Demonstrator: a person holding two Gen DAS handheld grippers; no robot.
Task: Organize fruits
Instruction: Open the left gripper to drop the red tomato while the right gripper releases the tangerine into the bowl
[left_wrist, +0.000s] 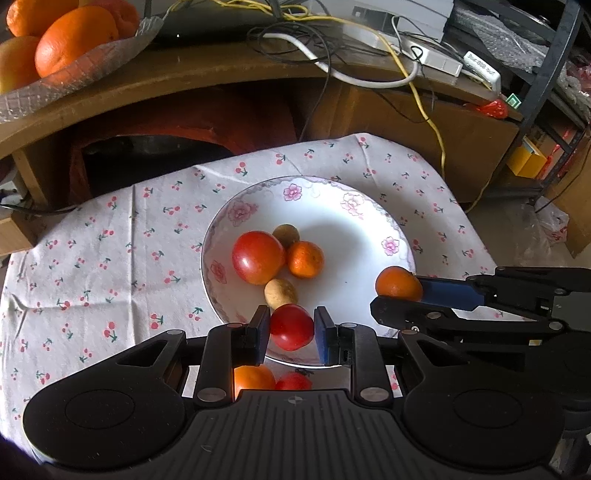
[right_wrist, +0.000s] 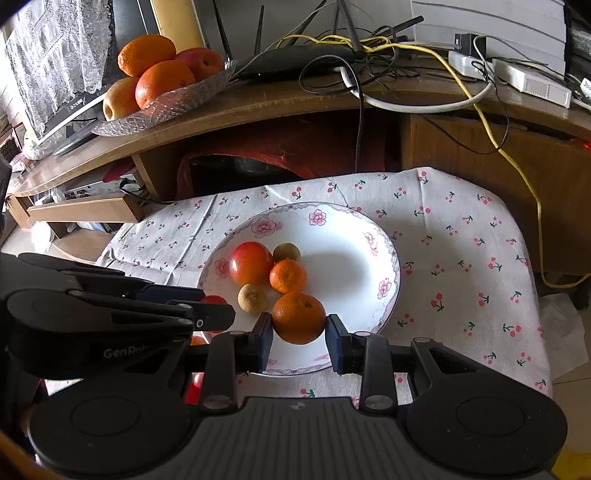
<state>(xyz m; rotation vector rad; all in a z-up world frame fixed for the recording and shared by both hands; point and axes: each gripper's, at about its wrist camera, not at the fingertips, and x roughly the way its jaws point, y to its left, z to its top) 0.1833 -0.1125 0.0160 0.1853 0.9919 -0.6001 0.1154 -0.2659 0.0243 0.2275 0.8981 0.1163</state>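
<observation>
A white flowered plate lies on a cherry-print cloth. In it are a large tomato, a mandarin and two small tan fruits. My left gripper is shut on a small red tomato over the plate's near rim. My right gripper is shut on a second mandarin over the plate's near right side. Each gripper shows in the other view, the right gripper on the right and the left gripper on the left.
The cloth covers a small table with edges close on all sides. Behind it stands a wooden shelf with a glass dish of oranges and an apple, a router and tangled cables. A metal rack stands far right.
</observation>
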